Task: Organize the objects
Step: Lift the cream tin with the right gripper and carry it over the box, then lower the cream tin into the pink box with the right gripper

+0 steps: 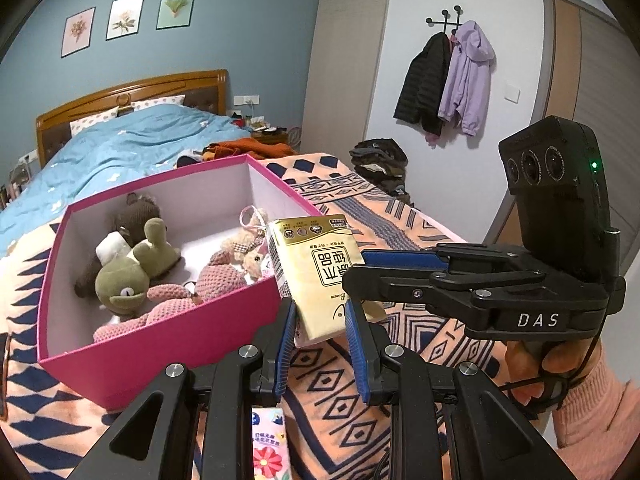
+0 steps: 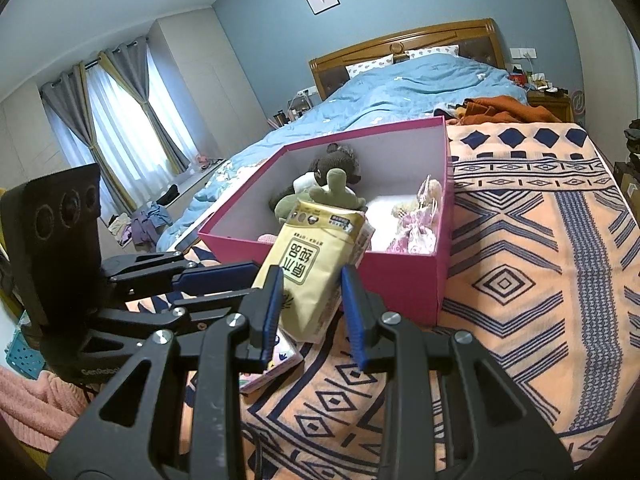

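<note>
Holding one yellow tissue pack [image 1: 320,276] clamped in both my left gripper [image 1: 320,320] and right gripper [image 2: 308,300]; risk: uneven release drops it outside pink box [image 1: 160,344].

we see a blue wall [image 1: 240,32] with three framed flower prints [image 1: 128,18] above a wooden headboard [image 1: 132,94]. a bed [image 2: 420,84] wears a blue duvet; grey curtains [image 2: 132,120] frame a bright window; coats [image 1: 448,80] hang on hooks.
</note>
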